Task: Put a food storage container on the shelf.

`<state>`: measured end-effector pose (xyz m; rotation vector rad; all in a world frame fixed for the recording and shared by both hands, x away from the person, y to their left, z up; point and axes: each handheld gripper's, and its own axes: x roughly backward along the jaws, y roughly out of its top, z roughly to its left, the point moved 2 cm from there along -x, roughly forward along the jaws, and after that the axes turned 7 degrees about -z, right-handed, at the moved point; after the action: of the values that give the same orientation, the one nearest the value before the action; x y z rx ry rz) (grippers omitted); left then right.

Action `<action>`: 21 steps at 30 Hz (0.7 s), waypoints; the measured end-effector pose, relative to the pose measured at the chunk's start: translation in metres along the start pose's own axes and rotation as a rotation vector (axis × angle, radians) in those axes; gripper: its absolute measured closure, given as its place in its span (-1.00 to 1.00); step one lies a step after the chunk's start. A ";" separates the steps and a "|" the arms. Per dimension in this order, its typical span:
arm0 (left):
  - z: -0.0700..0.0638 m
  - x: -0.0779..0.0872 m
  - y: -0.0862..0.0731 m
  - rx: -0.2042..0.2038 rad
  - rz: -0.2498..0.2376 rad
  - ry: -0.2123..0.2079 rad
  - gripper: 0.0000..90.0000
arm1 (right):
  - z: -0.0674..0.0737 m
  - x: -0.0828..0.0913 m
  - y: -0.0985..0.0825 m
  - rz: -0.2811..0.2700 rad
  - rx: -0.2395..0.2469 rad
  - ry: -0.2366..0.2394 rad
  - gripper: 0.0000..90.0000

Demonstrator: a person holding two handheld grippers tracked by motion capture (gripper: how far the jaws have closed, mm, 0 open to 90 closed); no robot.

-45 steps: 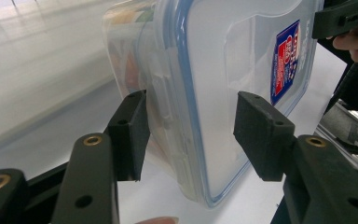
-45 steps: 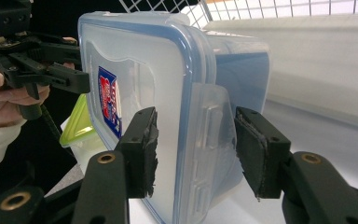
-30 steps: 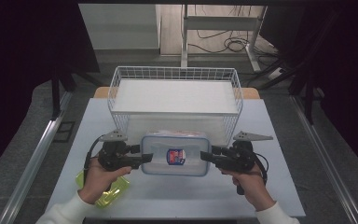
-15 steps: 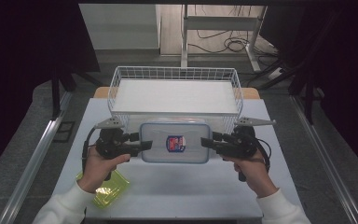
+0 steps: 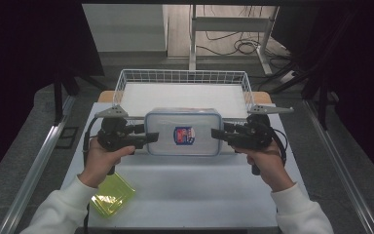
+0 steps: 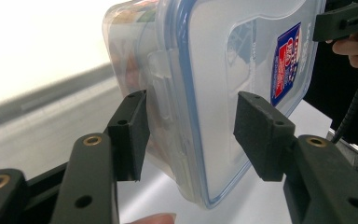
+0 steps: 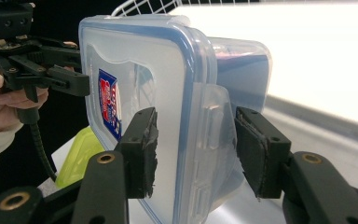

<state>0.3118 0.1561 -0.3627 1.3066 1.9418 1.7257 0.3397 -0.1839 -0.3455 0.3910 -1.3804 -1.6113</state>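
A clear plastic box with a blue-rimmed lid and a red and blue label hangs level between my two grippers, over the front rim of the white wire basket. My left gripper clamps its left end, and in the left gripper view the jaws straddle the box at its side clip. On the right end sits my right gripper, whose jaws pinch the clip flap of the box. Colourful contents show dimly through the wall.
A yellow-green translucent tub lies on the white table by the person's left sleeve. The basket stands at the table's far edge, nothing in it. Dark curtains and a metal frame surround the table.
Both grippers have carried the box up off the table and away from the person, from mid-table to the basket's front rim.
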 end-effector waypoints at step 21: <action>0.021 -0.005 0.055 -0.005 -0.013 -0.006 0.03 | -0.014 -0.009 0.054 -0.021 0.003 -0.009 0.11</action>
<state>0.3541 0.1614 -0.3214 1.2932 1.9368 1.7177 0.3783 -0.1804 -0.3043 0.4014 -1.3901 -1.6297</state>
